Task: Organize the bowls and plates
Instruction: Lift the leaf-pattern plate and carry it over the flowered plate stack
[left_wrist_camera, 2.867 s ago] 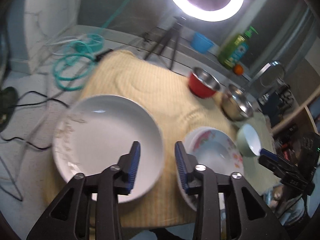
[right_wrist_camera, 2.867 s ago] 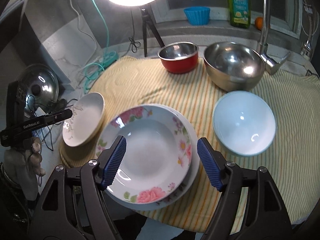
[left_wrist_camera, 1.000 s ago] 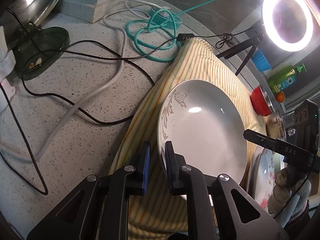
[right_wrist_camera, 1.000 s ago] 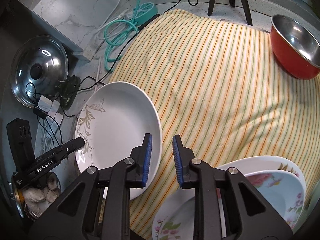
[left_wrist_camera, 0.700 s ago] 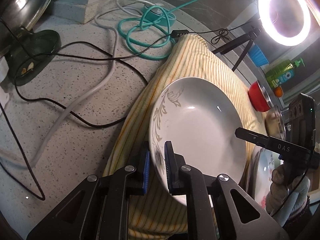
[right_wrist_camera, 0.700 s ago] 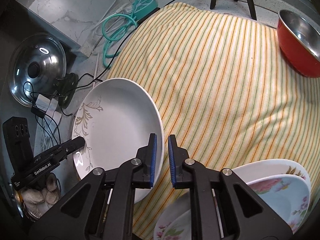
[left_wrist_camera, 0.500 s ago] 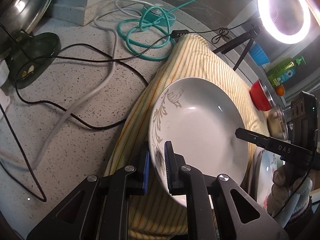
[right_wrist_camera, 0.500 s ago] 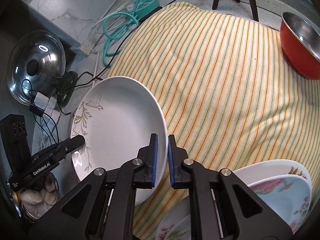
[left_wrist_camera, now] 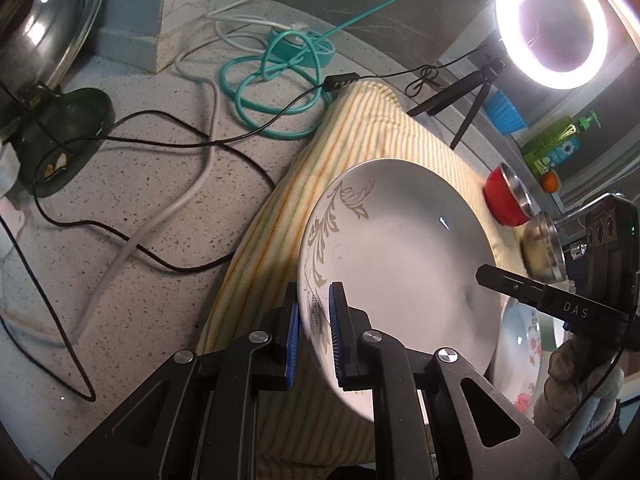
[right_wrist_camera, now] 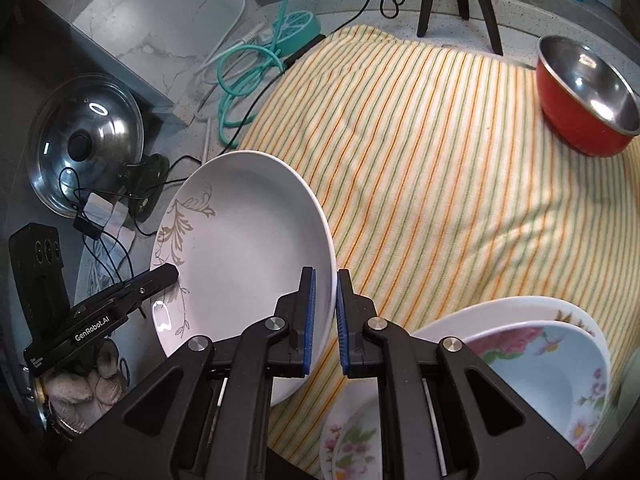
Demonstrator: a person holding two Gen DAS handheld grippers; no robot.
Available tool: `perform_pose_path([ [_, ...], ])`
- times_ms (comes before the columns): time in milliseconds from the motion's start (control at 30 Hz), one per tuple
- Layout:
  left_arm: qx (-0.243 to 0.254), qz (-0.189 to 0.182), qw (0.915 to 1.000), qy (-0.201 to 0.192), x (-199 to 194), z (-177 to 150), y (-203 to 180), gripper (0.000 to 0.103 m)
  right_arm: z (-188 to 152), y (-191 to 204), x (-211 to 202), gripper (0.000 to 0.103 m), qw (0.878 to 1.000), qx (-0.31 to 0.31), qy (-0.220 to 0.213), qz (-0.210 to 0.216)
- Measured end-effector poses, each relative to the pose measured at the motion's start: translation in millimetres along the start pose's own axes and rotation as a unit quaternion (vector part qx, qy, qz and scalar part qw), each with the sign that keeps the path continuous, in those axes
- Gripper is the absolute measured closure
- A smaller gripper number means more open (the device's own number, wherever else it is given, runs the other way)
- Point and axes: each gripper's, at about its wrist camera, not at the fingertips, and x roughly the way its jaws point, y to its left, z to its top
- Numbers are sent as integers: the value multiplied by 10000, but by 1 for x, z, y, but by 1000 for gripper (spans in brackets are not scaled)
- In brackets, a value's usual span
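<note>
While clamped at opposite rim points, white plate point(left_wrist_camera: 400, 248) hangs tilted above near-left corner of striped cloth point(right_wrist_camera: 440, 152), inner face turned up. Left gripper point(left_wrist_camera: 314, 332) pinched shut on rim beside grey leaf pattern; right gripper point(right_wrist_camera: 324, 312) pinched shut on plain rim across from it. Two-point hold judged deliberate: shares weight of wide, smooth dish and prevents swinging or slipping that a single edge pinch would invite. Lower edge appears clear of cloth; contact at hidden underside not confirmable. Floral plates point(right_wrist_camera: 540, 360) stacked at near-right of cloth, just beside right gripper; judged likely destination, since like goes with like. Red bowl point(right_wrist_camera: 580, 104) and steel bowl point(left_wrist_camera: 544, 248) grouped at far side, well apart from plates, untouched. Loose cables point(left_wrist_camera: 160, 184) and pot lid point(right_wrist_camera: 88, 148) lie on counter off cloth's left edge, below plate; drop there would risk breakage. Stage judged: plate lifted, transfer not yet made.
</note>
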Motion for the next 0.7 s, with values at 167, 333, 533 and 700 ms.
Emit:
perform_pose_path([
  [167, 209, -121, 9997, -101, -9, 4, -20, 91, -9, -9, -24, 93, 9998, 159, -148, 25],
  [333, 466, -306, 9984, -106, -12, 6, -42, 91, -21, -23, -49, 93, 9988, 372, -330, -15],
  [533, 749, -580, 9955, -8, -7, 3, -70, 91, -41, -47, -77, 93, 9961, 693, -526, -120],
  [700, 998, -766, 9919, 155, 3, -2, -94, 91, -61, -69, -95, 93, 9929, 974, -627, -255],
])
